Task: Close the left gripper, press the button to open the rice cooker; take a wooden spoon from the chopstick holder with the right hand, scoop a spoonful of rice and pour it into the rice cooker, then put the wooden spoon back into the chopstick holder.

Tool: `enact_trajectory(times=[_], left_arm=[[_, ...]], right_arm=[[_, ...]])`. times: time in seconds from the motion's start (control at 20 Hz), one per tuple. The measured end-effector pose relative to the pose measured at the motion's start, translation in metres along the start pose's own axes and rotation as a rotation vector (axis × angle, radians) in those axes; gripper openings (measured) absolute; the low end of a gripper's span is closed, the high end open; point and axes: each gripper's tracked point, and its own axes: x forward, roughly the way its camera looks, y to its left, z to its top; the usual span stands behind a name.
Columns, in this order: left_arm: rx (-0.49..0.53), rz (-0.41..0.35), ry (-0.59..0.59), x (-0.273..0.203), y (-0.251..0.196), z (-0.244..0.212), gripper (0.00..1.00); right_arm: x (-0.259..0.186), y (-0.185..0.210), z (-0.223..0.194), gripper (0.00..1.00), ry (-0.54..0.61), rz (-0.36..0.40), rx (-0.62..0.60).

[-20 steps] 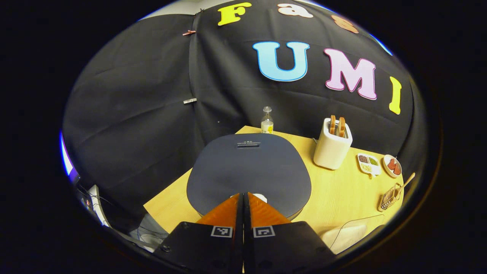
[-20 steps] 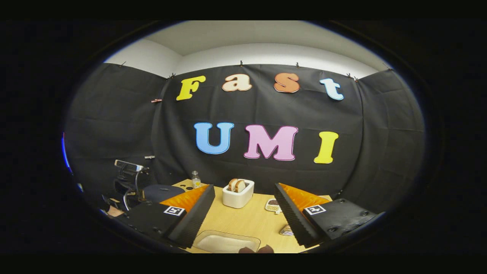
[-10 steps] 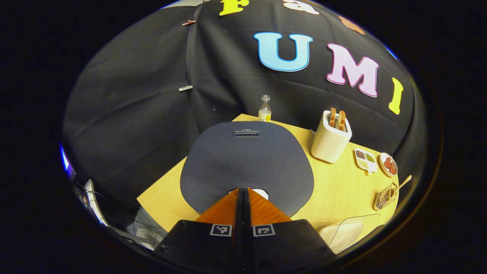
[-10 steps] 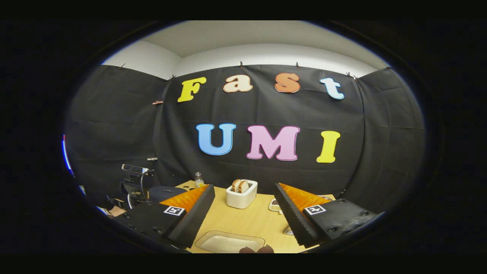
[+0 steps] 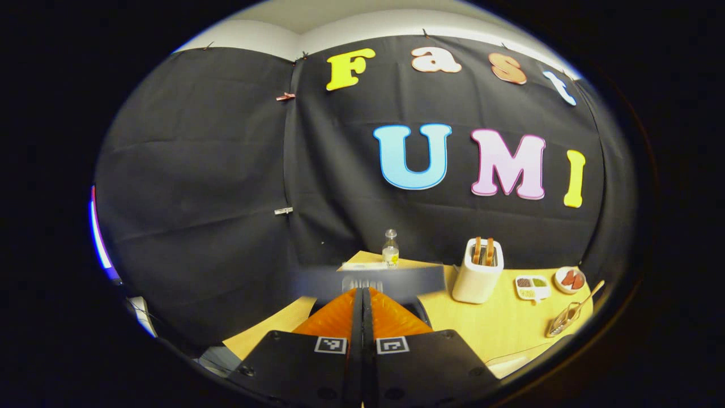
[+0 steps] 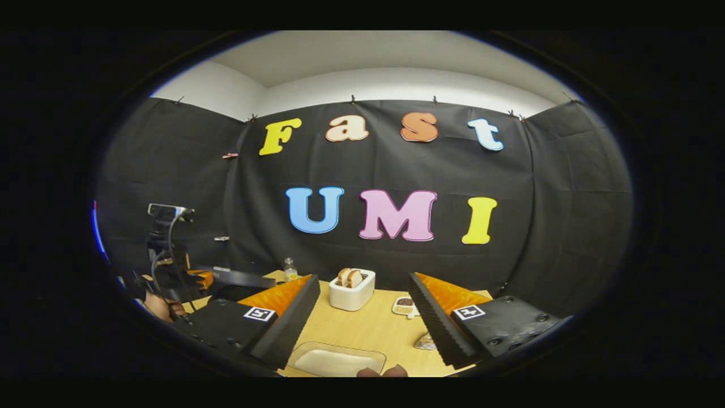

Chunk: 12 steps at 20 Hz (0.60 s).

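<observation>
The dark rice cooker's lid is blurred and raised, edge-on just beyond my left gripper, whose fingers are shut together with nothing between them. In the right gripper view the lid stands lifted at an angle at the far left, with the other gripper and a hand beside it. A wire chopstick holder with the wooden spoon leaning in it sits at the table's right edge. My right gripper hangs open above the clear rice tray.
A white toaster holding toast, a small bottle, a divided dish and a small plate stand along the back of the wooden table. The black cloth wall rises right behind them.
The cooker's lid, flat under the left fingertips before, has sprung upward. The left gripper has lifted and tilted up. The right gripper has hardly moved.
</observation>
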Motion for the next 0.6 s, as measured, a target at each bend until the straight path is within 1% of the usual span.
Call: enact_trajectory(times=[0.1,0.2,0.35,0.45,0.5,0.55,0.6], left_arm=[[-0.025,-0.016,-0.008,-0.01,-0.001,0.008,0.05],[-0.037,-0.035,-0.044,-0.023,-0.003,0.024,0.05],[-0.023,-0.055,-0.094,-0.042,-0.009,0.038,0.05],[-0.015,-0.094,-0.108,-0.051,-0.02,0.039,0.07],[-0.007,-0.111,-0.108,-0.055,-0.025,0.036,0.08],[0.003,-0.119,-0.109,-0.059,-0.027,0.036,0.08],[0.009,-0.124,-0.117,-0.061,-0.027,0.038,0.08]], right_arm=[[-0.001,-0.004,0.001,0.98,-0.004,-0.007,0.005],[0.0,-0.011,-0.001,0.98,-0.001,-0.019,0.014],[-0.001,-0.025,-0.003,0.98,0.0,-0.042,0.024],[-0.001,-0.033,-0.006,0.98,0.0,-0.055,0.03],[-0.001,-0.036,-0.009,1.0,0.005,-0.06,0.036],[-0.002,-0.039,-0.013,1.0,0.012,-0.065,0.04],[-0.001,-0.044,-0.017,0.98,0.016,-0.073,0.043]])
